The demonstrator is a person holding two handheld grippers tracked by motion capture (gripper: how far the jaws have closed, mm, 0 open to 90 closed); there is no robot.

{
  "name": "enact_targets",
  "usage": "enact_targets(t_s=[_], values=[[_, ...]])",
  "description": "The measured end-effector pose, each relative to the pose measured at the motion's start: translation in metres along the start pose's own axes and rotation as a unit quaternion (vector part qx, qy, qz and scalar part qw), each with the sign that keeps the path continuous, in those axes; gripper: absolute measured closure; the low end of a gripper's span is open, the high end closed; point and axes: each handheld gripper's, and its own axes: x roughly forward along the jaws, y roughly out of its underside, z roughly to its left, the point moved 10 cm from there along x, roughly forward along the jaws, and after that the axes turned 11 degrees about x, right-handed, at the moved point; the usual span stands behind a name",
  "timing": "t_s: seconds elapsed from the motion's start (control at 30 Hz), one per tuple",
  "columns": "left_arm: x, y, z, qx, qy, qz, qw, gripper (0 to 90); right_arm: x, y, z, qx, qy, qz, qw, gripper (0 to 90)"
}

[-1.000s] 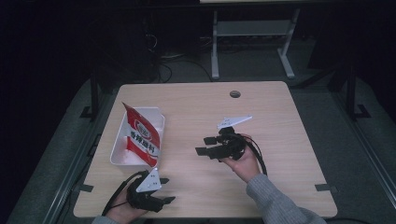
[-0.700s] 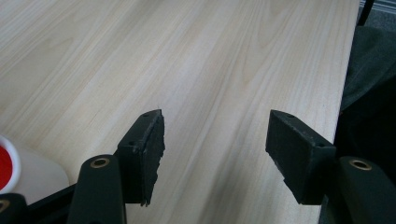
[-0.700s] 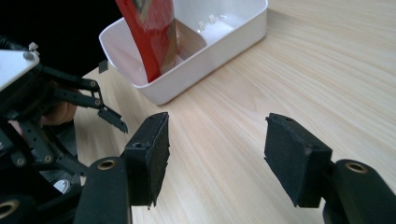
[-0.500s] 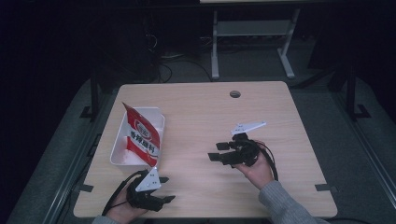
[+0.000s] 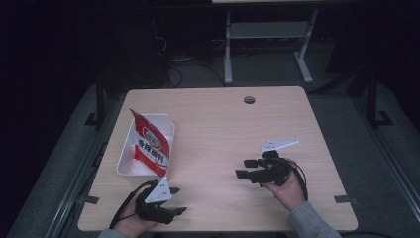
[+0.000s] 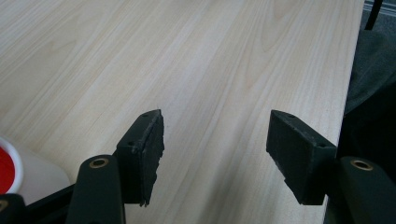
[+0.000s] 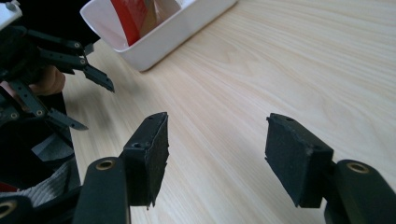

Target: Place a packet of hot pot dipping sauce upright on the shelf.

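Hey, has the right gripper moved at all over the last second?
Yes. The right gripper has drawn back toward the person's edge and to the right, farther from the white tray, measured against the round hole in the table.

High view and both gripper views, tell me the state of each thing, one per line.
Left hand-held gripper: open, holding nothing, low over the table's near edge.
Right hand-held gripper: open, holding nothing.
Red snack bag: standing tilted in the tray.
White tray: upright on the table, holding the bag.

Table [image 5: 218, 124] brightly lit, surroundings dark; soft shadows; high view slightly blurred.
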Motion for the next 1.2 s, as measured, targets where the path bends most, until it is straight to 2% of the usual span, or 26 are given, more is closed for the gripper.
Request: enact_targets(t_s=[0.7,1.07,1.2], values=[[0.001,0.001,0.003,-0.006,-0.002,-0.001,1.0,35.4,-0.031,0.042,-0.029,0.037,0.021,0.0,0.9991,38.3],[0.001,-0.001,0.002,-0.007,-0.001,-0.006,1.0,34.9,-0.039,0.07,-0.036,0.054,0.023,0.0,0.9983,37.9],[0.0,-0.001,0.001,-0.002,0.0,-0.007,1.0,34.5,-0.042,0.074,-0.033,0.05,0.023,-0.006,0.9985,37.6]])
